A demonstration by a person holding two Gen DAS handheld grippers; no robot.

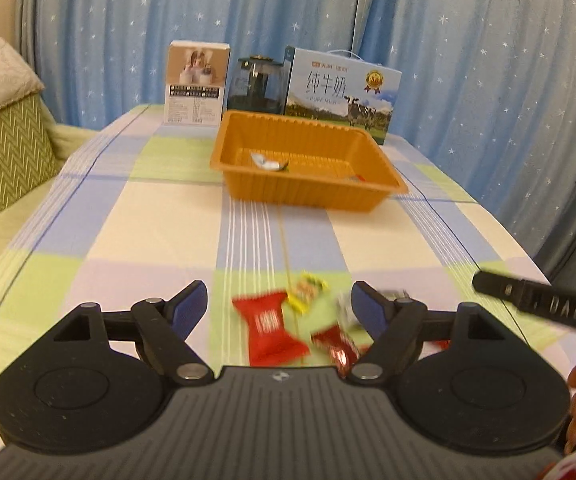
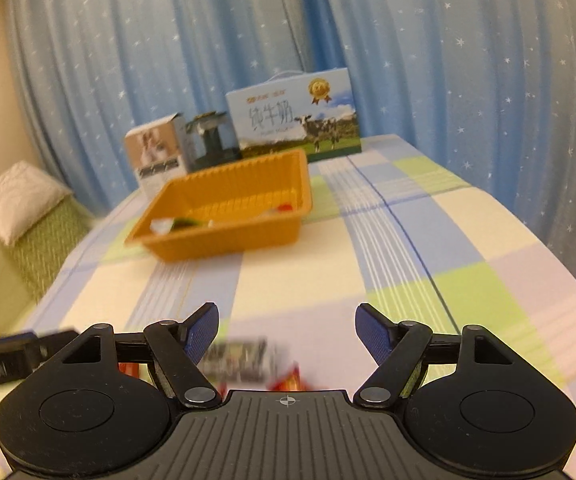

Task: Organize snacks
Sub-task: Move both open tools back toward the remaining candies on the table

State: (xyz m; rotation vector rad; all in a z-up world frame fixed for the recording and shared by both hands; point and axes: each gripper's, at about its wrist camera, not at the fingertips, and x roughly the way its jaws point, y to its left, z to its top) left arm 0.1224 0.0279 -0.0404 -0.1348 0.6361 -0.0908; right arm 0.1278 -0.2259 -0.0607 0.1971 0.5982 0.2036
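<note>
Both tools spread and empty: left tool (image 1: 280, 300), right tool (image 2: 287, 326). Red snack packets (image 1: 270, 330) heaped at bench near edge, orange tray (image 1: 307, 196) toward far edge. Light, crinkly, slippery (probably); best pinched across the flat middle.

A milk carton (image 1: 341, 96) at the far end of the table bears large Chinese characters 纯牛奶, with "PURE MILK" in small capitals beneath — beside a gold medal seal and a cow picture. The box (image 1: 196, 84) to its left carries rows of fine print, too small to read. A red packet (image 1: 270, 326) near the camera shows white characters — blurred, unreadable.
</note>
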